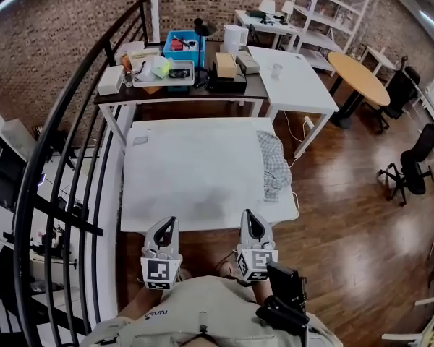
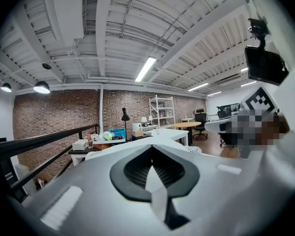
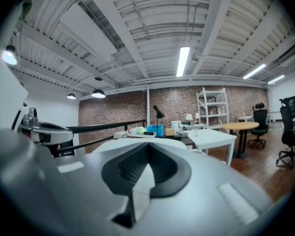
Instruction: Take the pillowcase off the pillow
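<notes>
A large white pillow-like pad (image 1: 199, 172) covers the low white table in front of me. A crumpled grey-checked cloth (image 1: 273, 163), seemingly the pillowcase, lies at the pad's right edge and hangs over it. My left gripper (image 1: 171, 223) and right gripper (image 1: 247, 215) hover side by side at the table's near edge, both shut and holding nothing, apart from pad and cloth. In the left gripper view the jaws (image 2: 151, 149) meet at a point, level over the white surface. The right gripper view shows its jaws (image 3: 147, 146) the same way.
Behind the pad stands a dark desk (image 1: 177, 92) with a blue bin (image 1: 182, 48), boxes and a lamp. A white table (image 1: 293, 78) and a round wooden table (image 1: 358, 78) are at the back right. A black railing (image 1: 72, 157) runs along the left. Office chairs (image 1: 409, 172) stand at the right.
</notes>
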